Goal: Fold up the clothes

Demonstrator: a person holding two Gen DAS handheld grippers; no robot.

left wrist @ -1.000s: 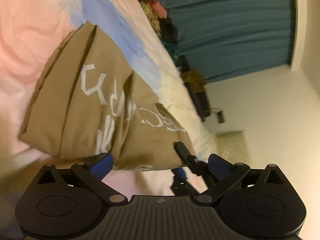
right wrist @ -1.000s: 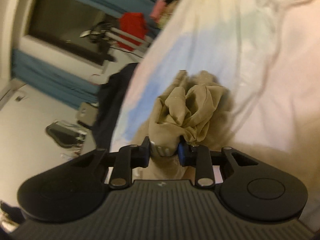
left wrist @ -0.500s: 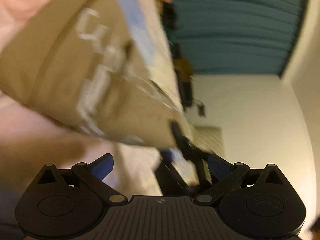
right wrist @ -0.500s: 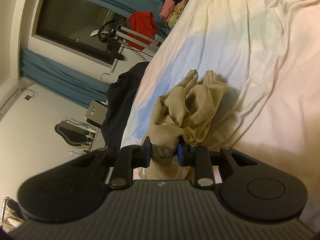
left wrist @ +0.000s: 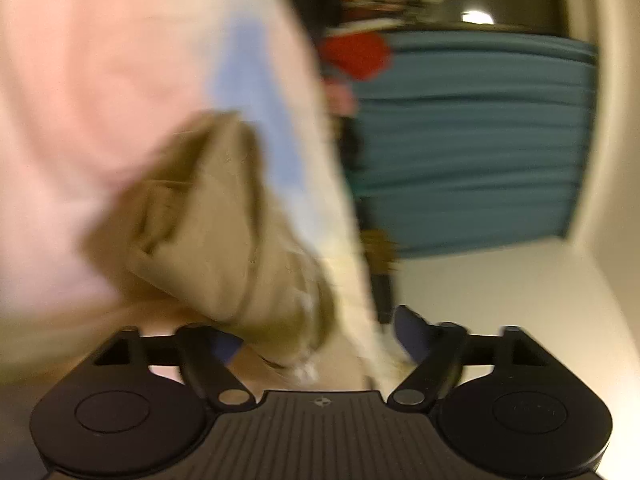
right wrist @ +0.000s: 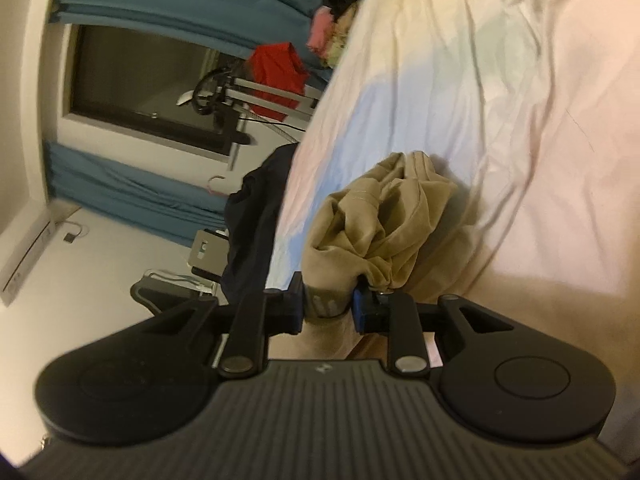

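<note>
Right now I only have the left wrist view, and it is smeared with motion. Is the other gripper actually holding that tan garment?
Observer: Yes. In the right wrist view the right gripper is shut on a bunched edge of the tan garment.
Operator: Is the cloth spread flat there, or crumpled?
Observer: Crumpled. It sits in gathered folds just ahead of the gripper, over the pastel bed sheet.
Operator: Is anything at the bed edge on that side?
Observer: A dark heap of clothing lies at the sheet's edge, with a strip of sheet showing between it and the garment.
</note>
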